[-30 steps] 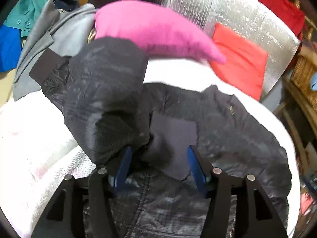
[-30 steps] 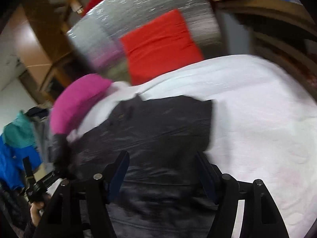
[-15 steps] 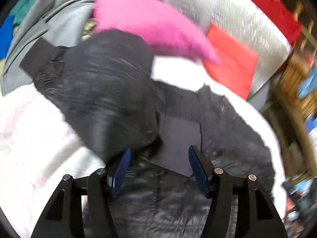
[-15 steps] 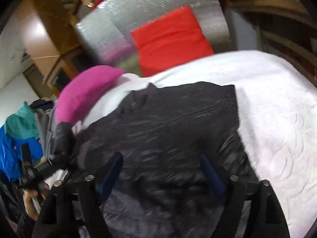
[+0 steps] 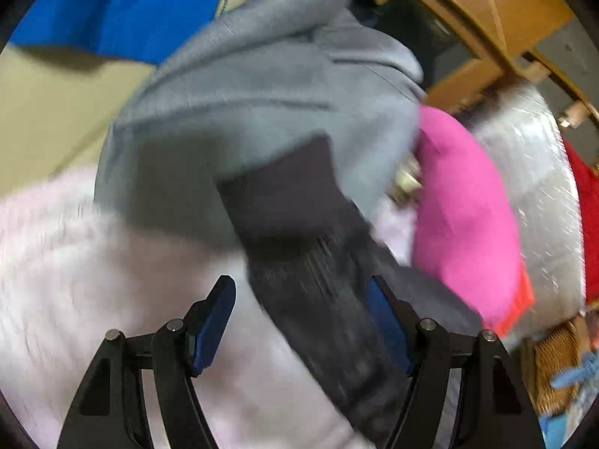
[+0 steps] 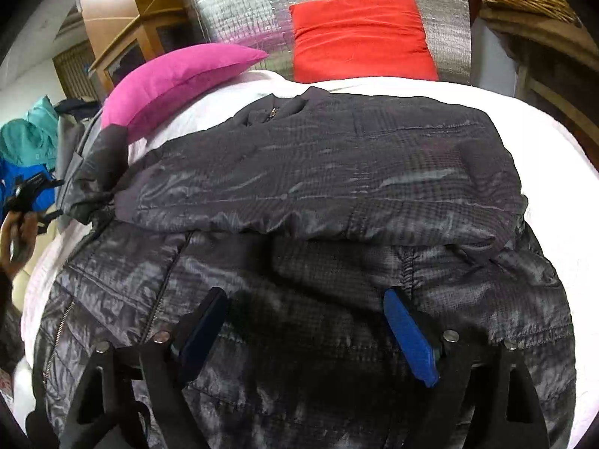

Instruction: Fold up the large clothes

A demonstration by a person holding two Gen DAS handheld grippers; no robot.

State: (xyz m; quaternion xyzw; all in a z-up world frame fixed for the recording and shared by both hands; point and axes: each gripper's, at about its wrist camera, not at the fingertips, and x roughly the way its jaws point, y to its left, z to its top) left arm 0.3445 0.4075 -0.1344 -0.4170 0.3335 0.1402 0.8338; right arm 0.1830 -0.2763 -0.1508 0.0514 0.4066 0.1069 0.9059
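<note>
Black, shiny quilted fabric fills the near part of the right wrist view: it is the jacket [image 6: 299, 247], spread on the white bedcover [image 6: 554, 157] with its collar toward the far pillows. The right gripper [image 6: 303, 321] hangs just over the lower body of the jacket. Its jaws have just been opening and now stand wide apart, with only flat fabric beneath them and nothing pressed between the pads. Beyond the right gripper, one sleeve [image 6: 318, 172] lies already folded across the chest, from side to side.

The other sleeve [image 5: 299, 232] lies out past the jacket's left edge, toward the pink pillow [image 6: 176, 78]. In the left wrist view, which is blurred, this sleeve runs as a long dark band from between the fingers away toward its dark cuff, which lies against a grey garment [image 5: 262, 86]. The left gripper [image 5: 299, 318] has also just been opening its jaws. They stand apart around the sleeve; the sleeve is close to one blue pad, but the other pad is clear of it, so I judge that nothing is gripped.

The left hand is clearly the nearer one to this unfolded sleeve. Its long axis points away from the jacket body, so the next move probably needs a grip near the cuff and a pull across the chest. Beyond the jacket, behind the pink pillow, a red cushion [image 6: 359, 37] leans on a silver foil panel [image 6: 243, 3].
</note>
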